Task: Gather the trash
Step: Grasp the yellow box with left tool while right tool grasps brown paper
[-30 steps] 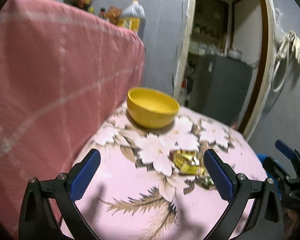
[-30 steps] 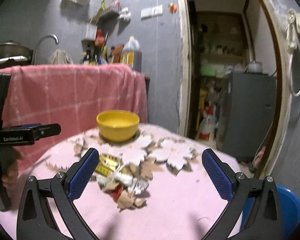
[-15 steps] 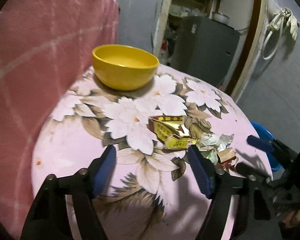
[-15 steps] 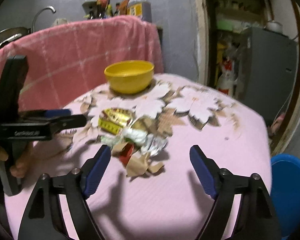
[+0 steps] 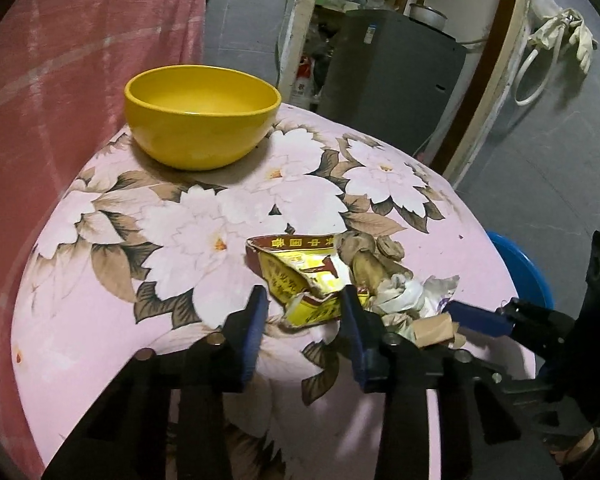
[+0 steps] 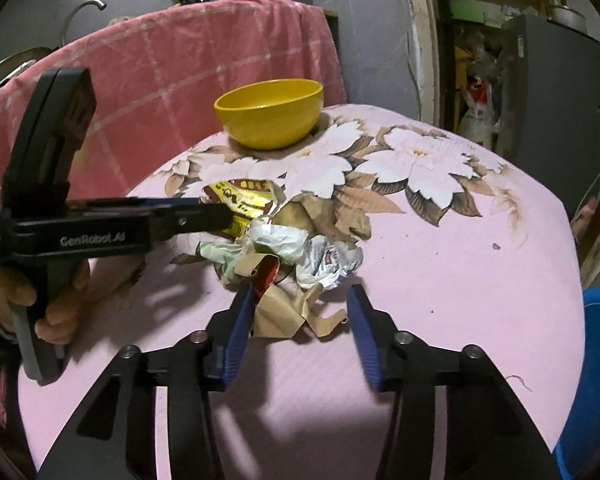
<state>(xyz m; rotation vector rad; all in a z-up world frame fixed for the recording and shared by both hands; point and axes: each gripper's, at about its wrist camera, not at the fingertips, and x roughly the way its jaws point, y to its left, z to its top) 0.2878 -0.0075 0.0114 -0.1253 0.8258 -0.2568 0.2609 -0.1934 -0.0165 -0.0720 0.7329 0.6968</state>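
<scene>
On a round table covered by a pink floral cloth (image 5: 100, 280), a small heap of trash lay near the middle, with a yellow bowl (image 5: 202, 116) standing empty well behind it. The left gripper (image 5: 304, 312) had just been closing; its blue pads stood partly apart on either side of the near end of a crumpled yellow-and-red wrapper (image 5: 300, 276), and whether they pressed it could not be told. The right gripper (image 6: 300, 304) had also just been closing, its jaws still spread around a torn scrap of brown paper (image 6: 288, 312), the left pad touching the scrap's edge, the right pad clear. Crumpled white wrappers (image 6: 300, 248) sat between the two. A blue bin (image 6: 596, 360) showed beyond the table's right edge.
</scene>
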